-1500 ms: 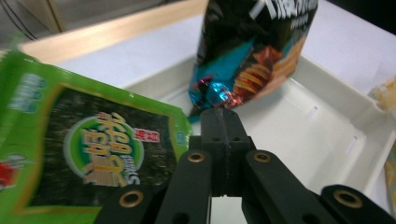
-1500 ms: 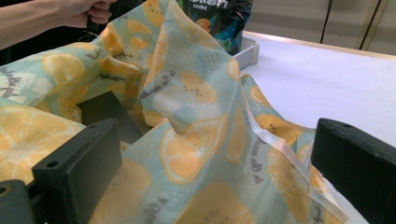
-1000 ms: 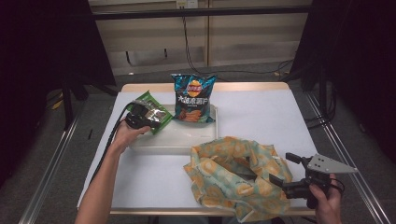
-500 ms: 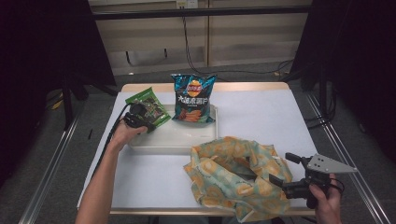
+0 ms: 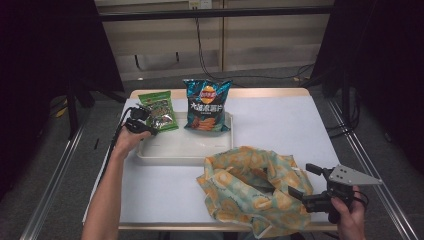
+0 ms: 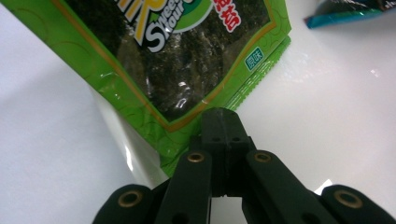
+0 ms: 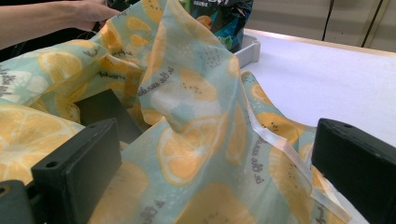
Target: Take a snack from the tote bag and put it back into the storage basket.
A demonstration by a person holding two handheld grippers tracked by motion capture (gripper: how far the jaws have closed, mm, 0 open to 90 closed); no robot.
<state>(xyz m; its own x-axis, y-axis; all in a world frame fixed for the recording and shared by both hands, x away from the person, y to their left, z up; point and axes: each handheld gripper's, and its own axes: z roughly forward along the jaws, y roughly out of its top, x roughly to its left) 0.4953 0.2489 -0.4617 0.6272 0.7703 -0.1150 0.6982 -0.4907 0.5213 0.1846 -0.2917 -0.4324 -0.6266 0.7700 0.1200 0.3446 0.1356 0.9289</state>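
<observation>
The left claw (image 5: 146, 123), at the frame's left, is clamped on the corner of a green snack packet (image 5: 159, 110) lifted over the white tray (image 5: 185, 150), seemingly bound for the lemon-print bag (image 5: 250, 185) that the wide-open right claw (image 5: 306, 182) straddles at lower right.
</observation>
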